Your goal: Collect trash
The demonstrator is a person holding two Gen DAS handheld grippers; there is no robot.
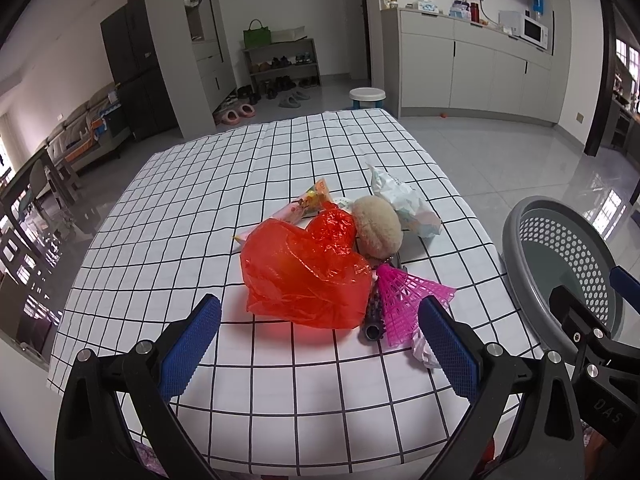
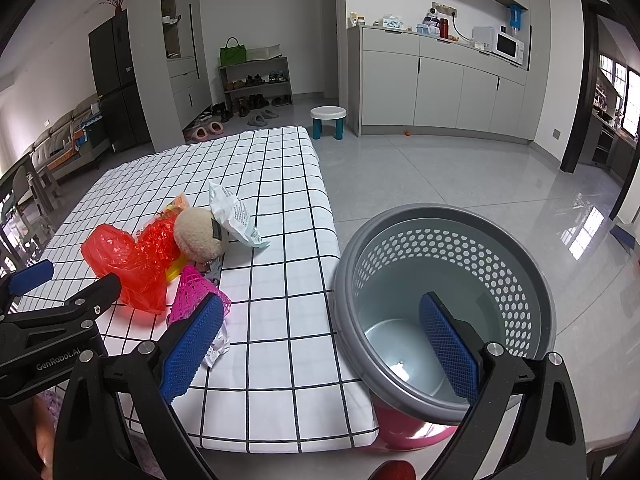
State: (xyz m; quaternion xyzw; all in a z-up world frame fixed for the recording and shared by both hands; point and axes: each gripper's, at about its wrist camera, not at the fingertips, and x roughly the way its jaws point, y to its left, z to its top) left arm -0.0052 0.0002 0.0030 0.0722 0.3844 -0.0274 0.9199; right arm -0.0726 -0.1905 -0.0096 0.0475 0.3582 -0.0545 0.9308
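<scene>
A pile of trash lies on the checked tablecloth (image 1: 192, 208): a crumpled red plastic bag (image 1: 304, 272), a pink plastic shuttlecock (image 1: 404, 296), a white crumpled wrapper (image 1: 404, 200), a colourful snack packet (image 1: 308, 200), a beige plush toy (image 1: 378, 226) and a dark hair roller (image 1: 374, 320). A small white paper ball (image 1: 424, 352) lies by my left gripper's right finger. My left gripper (image 1: 320, 344) is open and empty, just short of the red bag. My right gripper (image 2: 320, 344) is open and empty, between the table edge and the grey perforated bin (image 2: 448, 300).
The bin stands on a pink stool (image 2: 404, 428) at the table's right edge and holds nothing visible. A white stool (image 2: 328, 120), shoe rack (image 2: 256, 80) and counter cabinets (image 2: 440, 88) stand beyond on the tiled floor. A sofa (image 1: 80, 132) is far left.
</scene>
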